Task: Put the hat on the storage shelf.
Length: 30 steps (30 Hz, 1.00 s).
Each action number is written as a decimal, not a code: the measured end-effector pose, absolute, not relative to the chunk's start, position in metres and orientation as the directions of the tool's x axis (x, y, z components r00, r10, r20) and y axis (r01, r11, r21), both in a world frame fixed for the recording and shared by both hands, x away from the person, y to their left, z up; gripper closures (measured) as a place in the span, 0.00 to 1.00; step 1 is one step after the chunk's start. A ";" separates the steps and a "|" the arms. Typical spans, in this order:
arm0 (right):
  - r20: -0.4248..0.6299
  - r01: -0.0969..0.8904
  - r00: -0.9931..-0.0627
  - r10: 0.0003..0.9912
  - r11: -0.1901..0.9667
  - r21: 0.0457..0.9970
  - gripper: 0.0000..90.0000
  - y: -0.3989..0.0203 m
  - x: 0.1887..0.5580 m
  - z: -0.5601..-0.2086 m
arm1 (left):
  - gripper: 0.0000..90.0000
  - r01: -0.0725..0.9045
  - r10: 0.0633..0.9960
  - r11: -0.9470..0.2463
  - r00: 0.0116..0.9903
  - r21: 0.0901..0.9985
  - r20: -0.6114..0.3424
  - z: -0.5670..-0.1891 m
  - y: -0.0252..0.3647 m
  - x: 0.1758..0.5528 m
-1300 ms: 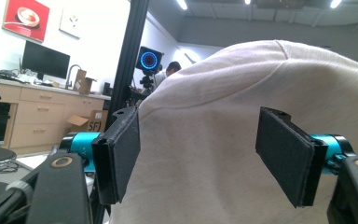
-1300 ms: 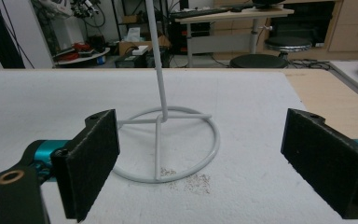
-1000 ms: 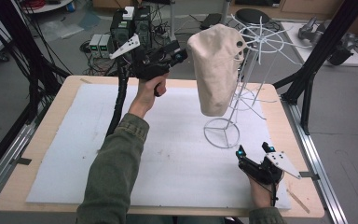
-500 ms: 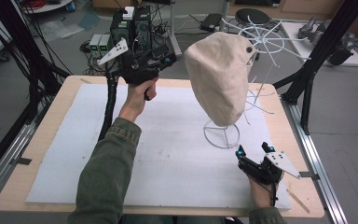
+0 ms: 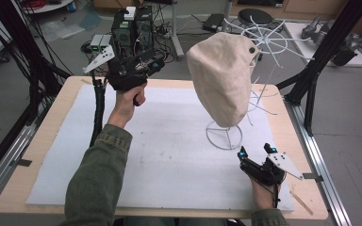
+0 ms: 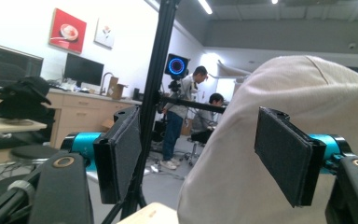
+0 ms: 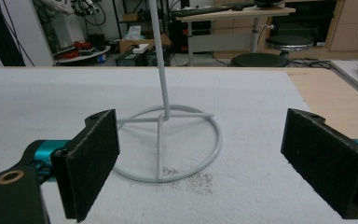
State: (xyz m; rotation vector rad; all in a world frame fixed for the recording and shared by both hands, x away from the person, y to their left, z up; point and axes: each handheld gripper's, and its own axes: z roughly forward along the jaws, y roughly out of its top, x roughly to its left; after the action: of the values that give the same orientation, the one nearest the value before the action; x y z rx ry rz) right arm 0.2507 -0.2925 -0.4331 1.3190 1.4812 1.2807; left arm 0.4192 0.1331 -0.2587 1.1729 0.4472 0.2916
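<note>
My left gripper (image 5: 156,65) hangs over the table's far edge, jaws apart and empty. To its right, the beige hat (image 5: 224,77) sits on the white wire stand (image 5: 224,136); I read no writing on it. My right gripper (image 5: 256,151) rests near the front edge, jaws apart.

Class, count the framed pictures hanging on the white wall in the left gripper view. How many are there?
2. A red picture hangs upper left; a smaller pale picture hangs just right of it. More may be hidden behind the black pole.
</note>
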 end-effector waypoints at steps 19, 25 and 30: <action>0.073 0.218 -0.182 0.981 -0.032 0.975 0.12 -0.291 0.251 -0.434 | 0.33 -0.013 0.655 0.223 0.743 0.975 -0.140 -0.302 0.183 0.368; 0.081 0.221 -0.182 0.980 -0.039 0.975 0.12 -0.290 0.251 -0.434 | 0.33 -0.009 0.705 0.182 0.698 0.983 -0.124 -0.313 0.199 0.357; 0.094 0.232 -0.178 0.979 -0.051 0.971 0.12 -0.291 0.252 -0.435 | 0.33 -0.007 0.757 0.181 0.640 0.983 -0.135 -0.328 0.216 0.345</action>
State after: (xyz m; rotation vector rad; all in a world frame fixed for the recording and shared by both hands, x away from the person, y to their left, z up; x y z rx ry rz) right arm 0.2516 -0.2911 -0.4349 1.3386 1.4870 1.2888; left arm 0.3454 0.2162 -0.3284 1.2899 0.7229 0.6112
